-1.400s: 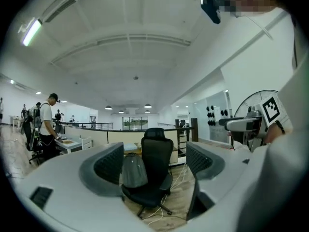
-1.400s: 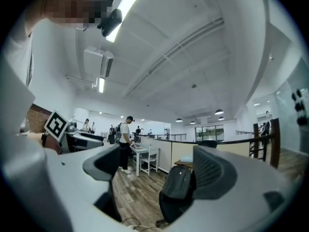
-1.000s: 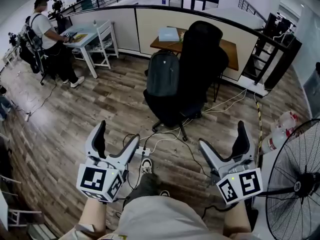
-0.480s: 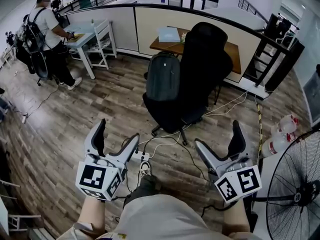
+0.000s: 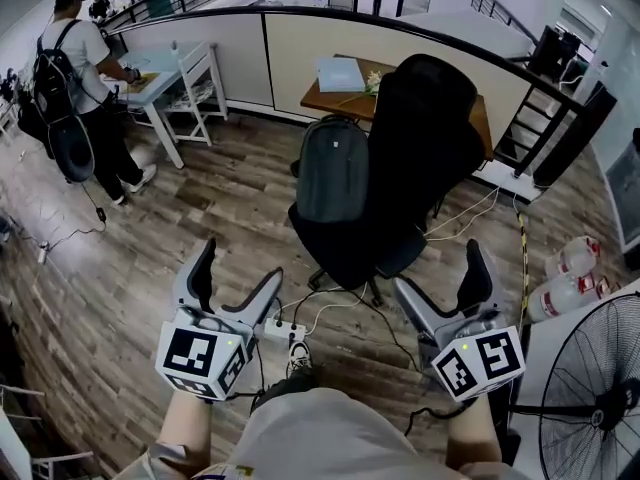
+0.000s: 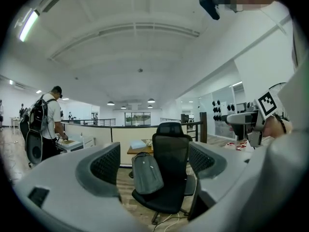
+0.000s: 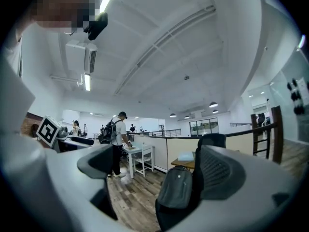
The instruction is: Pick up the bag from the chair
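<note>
The grey bag (image 5: pixel 333 180) stands upright on the left part of the seat of the black office chair (image 5: pixel 425 133), its back against the backrest. Only the head view shows the floor below the chair – white cables and a power strip (image 5: pixel 283 329) on the wood planks – and a large fan (image 5: pixel 592 388) at the near right. The left gripper view sets bag and chair in the gap between its own jaws and catches the marker cube of the other gripper at its right edge. The right gripper view has the bag low between its jaws, the chair partly hidden by the right jaw, and to the left a person with a backpack (image 7: pixel 116 137) standing at a white bench (image 7: pixel 137 151). Just beyond the chair a brown wooden bench (image 5: pixel 478 103) carries a pale blue folder (image 5: pixel 340 72).

Both forearms reach out from the near edge, side by side and apart. Each holds its gripper roughly level and aimed at the chair, well short of it, over bare floor. The left tongs (image 5: pixel 238 266) are released, jaws wide apart, with nothing in them. The right tongs (image 5: pixel 442 270) are released too – gaping, touching nothing, well apart from the bag.
</note>
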